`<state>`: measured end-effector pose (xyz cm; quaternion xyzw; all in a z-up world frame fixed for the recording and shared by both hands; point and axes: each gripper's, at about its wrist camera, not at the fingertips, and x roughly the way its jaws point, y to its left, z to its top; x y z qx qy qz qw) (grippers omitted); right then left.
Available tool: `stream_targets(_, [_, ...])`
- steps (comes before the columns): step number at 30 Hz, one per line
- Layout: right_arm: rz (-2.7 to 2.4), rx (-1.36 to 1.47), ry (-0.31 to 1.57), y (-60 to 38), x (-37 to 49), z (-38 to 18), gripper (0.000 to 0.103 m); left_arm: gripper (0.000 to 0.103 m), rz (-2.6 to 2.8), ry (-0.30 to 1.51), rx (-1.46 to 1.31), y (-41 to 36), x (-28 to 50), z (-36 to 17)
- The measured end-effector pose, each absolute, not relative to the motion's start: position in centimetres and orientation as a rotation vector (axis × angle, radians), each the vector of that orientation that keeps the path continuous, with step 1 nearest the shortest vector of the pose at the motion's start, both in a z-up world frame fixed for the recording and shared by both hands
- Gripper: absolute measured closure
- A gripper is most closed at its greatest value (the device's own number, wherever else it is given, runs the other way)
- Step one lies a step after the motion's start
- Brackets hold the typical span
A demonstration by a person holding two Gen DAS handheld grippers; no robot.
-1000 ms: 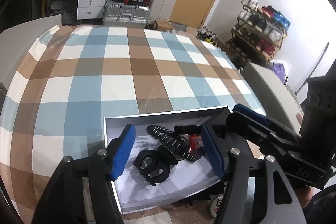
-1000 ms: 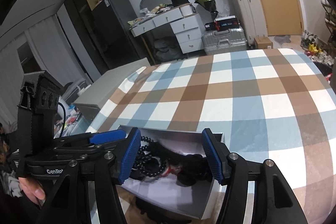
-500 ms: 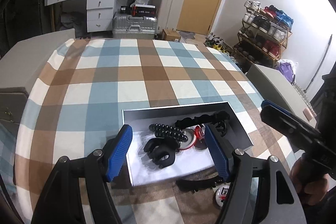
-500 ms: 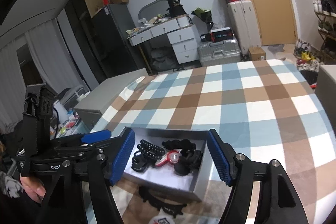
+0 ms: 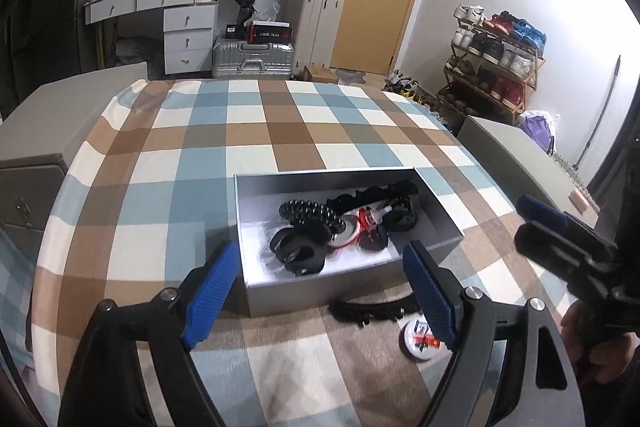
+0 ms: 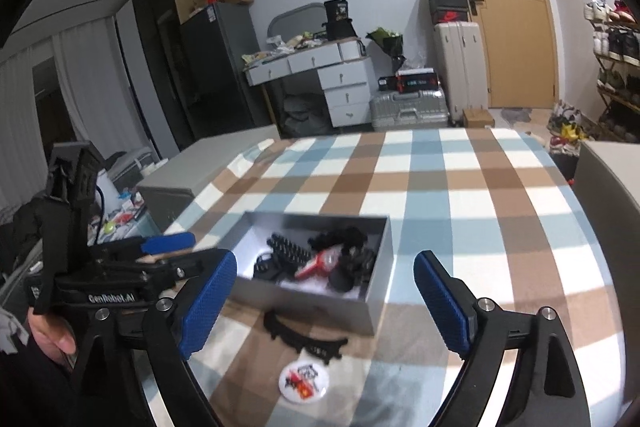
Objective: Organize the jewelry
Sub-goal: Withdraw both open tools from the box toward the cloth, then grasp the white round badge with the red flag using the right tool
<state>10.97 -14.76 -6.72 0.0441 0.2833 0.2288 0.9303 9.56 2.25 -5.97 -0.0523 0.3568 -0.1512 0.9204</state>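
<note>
A grey open box [image 5: 444, 225] [image 6: 380, 247] sits on the checked tablecloth and holds several black hair clips, a beaded bracelet [image 5: 308, 213] and a red-and-white badge [image 6: 324, 261]. A black curved comb [image 5: 370, 309] [image 6: 304, 339] and a round white badge [image 5: 418, 341] [image 6: 304, 383] lie on the cloth in front of the box. My left gripper [image 5: 320, 291] is open and empty, above the box's near side. My right gripper [image 6: 324, 303] is open and empty, above the comb; it also shows at the right of the left wrist view [image 5: 560, 239].
The checked tablecloth [image 5: 280, 131] stretches far beyond the box. Grey upholstered blocks flank the table on the left [image 5: 48, 115] and right [image 5: 516, 147]. Drawers, suitcases and a shoe rack stand at the back of the room.
Both grippers have pulled up and back from the box. The comb and the round badge in front of the box have come into view.
</note>
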Motion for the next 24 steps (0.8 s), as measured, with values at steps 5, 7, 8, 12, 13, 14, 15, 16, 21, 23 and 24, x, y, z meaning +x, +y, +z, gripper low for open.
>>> stream_targets(5, [0.467, 0.091, 0.633, -14.6, 9.8, -8.6, 0.009, 0.016, -0.278, 0.728, -0.086, 2.0, 8.2, -6.6])
stream_targets(7, [0.473, 0.076, 0.661, -14.3, 9.4, -9.7, 0.009, 0.015, -0.261, 0.735, -0.090, 2.1, 7.7, -7.1])
stream_targets(8, [0.473, 0.064, 0.675, -14.1, 9.3, -10.2, 0.009, 0.014, -0.255, 0.740, -0.089, 2.1, 7.5, -7.3])
stream_targets(12, [0.475, 0.017, 0.725, -13.1, 8.8, -11.9, 0.009, 0.014, -0.202, 0.759, -0.088, 2.4, 6.6, -8.1])
stream_targets(13, [0.470, 0.004, 0.739, -12.8, 8.7, -12.4, 0.009, 0.014, -0.195, 0.764, -0.092, 2.5, 6.4, -8.2])
stream_targets(14, [0.473, 0.000, 0.748, -12.7, 8.7, -12.7, 0.010, 0.014, -0.195, 0.771, -0.099, 2.6, 6.3, -8.4])
stream_targets(15, [0.482, -0.001, 0.760, -12.4, 8.6, -13.1, 0.010, 0.014, -0.194, 0.775, -0.102, 2.7, 6.1, -8.5])
stream_targets(16, [0.484, -0.003, 0.767, -12.3, 8.6, -13.3, 0.010, 0.014, -0.188, 0.780, -0.104, 2.9, 6.0, -8.6])
stream_targets(21, [0.458, -0.036, 0.815, -11.3, 8.7, -14.3, 0.019, 0.014, -0.209, 0.796, -0.112, 3.3, 5.1, -9.0])
stream_targets(23, [0.450, -0.060, 0.825, -10.8, 8.8, -14.7, 0.025, 0.014, -0.212, 0.795, -0.106, 3.3, 4.8, -9.1])
stream_targets(24, [0.444, -0.074, 0.833, -10.6, 8.8, -14.9, 0.032, 0.014, -0.214, 0.793, -0.101, 3.3, 4.6, -9.1])
